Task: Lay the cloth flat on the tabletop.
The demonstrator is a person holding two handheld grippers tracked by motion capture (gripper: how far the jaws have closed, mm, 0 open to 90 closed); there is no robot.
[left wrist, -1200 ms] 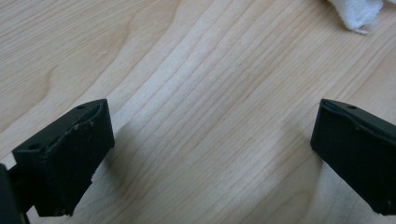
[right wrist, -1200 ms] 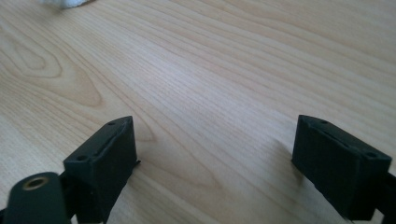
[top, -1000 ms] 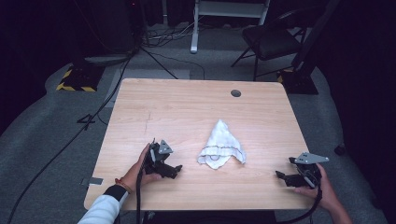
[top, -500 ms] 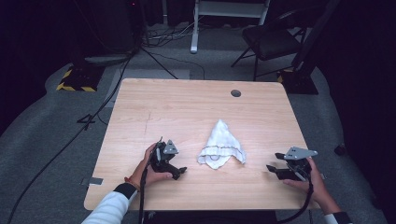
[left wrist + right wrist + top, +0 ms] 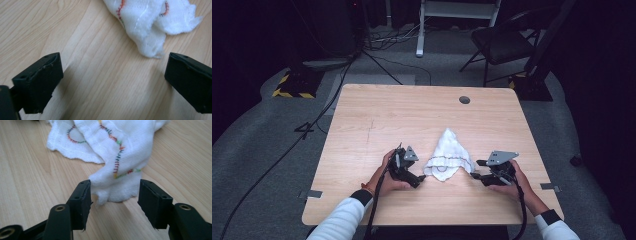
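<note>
Between right gripper's (image 5: pixel 113 195) jaws, cloth (image 5: pixel 117 157) corner

L gripper (image 5: pixel 110 82) jaws wide apart over table (image 5: pixel 75 37), white cloth (image 5: pixel 150 22) just ahead.

Light wooden square table (image 5: pixel 377 120) with round dark grommet hole (image 5: pixel 464 100) near far edge; grey tape tabs (image 5: pixel 313 194) at its near corners; grey carpet floor (image 5: pixel 262 145) around it; black folding chair (image 5: pixel 501 42) beyond far right corner; white metal stand frame (image 5: pixel 452 10) behind; yellow-black striped hazard tape block (image 5: pixel 292 90) far left; black cables (image 5: pixel 377 60) trailing across floor
</note>
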